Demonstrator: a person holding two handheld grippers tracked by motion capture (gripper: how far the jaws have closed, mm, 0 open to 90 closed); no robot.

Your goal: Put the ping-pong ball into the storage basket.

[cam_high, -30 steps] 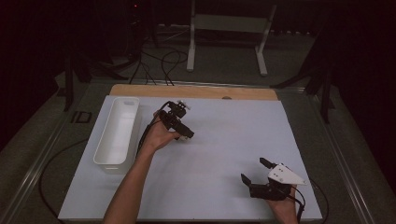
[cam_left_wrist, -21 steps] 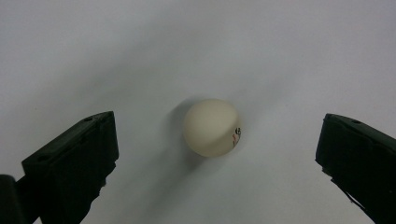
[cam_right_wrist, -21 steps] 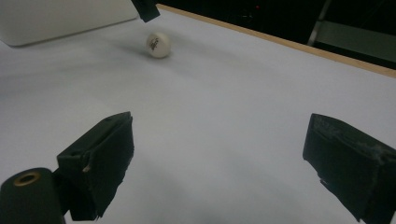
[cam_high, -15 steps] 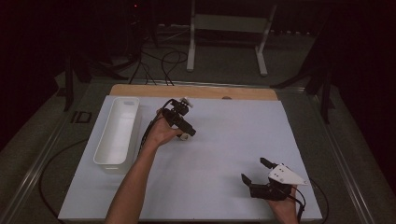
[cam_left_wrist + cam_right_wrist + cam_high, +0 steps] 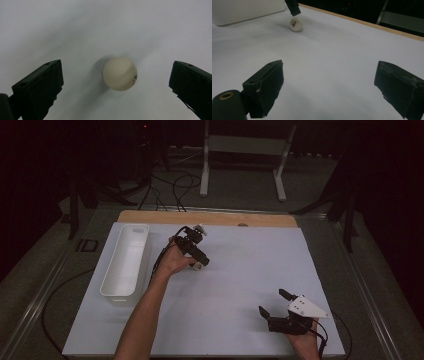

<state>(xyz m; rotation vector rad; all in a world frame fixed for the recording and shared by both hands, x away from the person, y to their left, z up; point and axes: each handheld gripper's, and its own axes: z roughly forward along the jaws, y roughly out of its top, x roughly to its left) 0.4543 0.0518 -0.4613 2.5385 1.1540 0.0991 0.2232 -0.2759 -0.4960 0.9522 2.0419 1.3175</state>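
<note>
Left gripper view — white ball (image 5: 120,73) between wide-spread left tongs (image 5: 116,82), untouched

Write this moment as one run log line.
left gripper: open over ball | right gripper: open, idle | tray: empty | ball: on table

The ball (image 5: 120,74) looks like smooth, matt cream plastic with a small printed mark. It lies on a matt white sheet (image 5: 240,285) over a table whose far edge shows bare wood (image 5: 210,218). The bin (image 5: 125,262) near the sheet's left edge looks like smooth white plastic.
</note>
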